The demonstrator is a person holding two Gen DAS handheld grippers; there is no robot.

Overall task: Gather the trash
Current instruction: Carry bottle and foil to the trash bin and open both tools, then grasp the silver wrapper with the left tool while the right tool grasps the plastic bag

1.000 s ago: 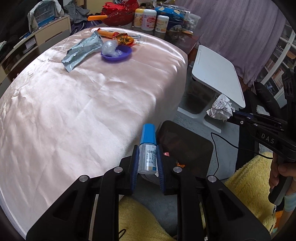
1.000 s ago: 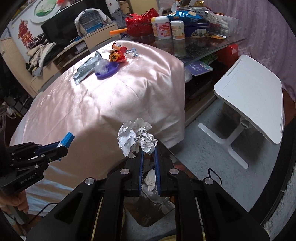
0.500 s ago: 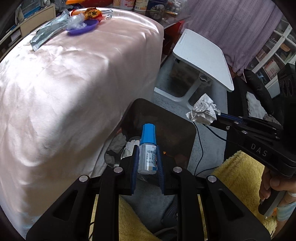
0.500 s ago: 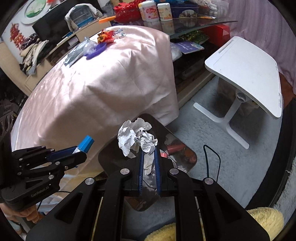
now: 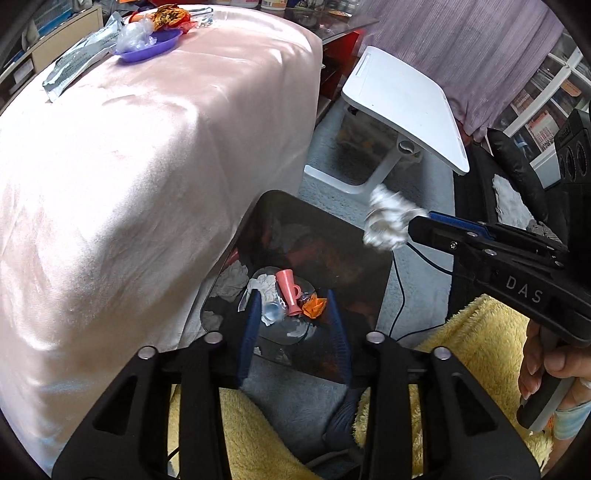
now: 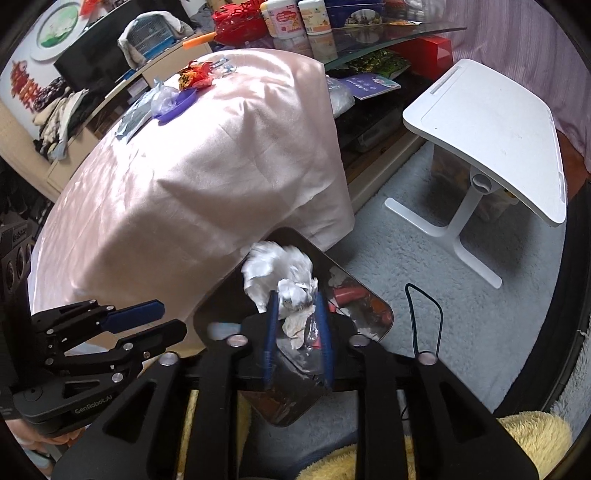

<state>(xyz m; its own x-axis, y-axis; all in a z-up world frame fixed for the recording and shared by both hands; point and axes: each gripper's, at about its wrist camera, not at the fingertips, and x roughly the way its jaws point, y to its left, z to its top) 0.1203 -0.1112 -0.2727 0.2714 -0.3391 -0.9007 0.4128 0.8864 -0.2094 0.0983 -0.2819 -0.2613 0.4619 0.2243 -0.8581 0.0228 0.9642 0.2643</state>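
Both drops happening over the bin point(image 5: 369, 258); left tongs point(image 5: 291, 317) opening, nothing between them; right tongs point(image 6: 297, 321) opening, crumpled paper point(image 6: 277, 269) slipping out above it; wrappers point(image 5: 166, 18) left on the tabletop point(image 5: 147, 129) beside the bin.

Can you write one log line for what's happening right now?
left tool: opening, empty | right tool: opening, crumpled paper leaving | trash bin: below both
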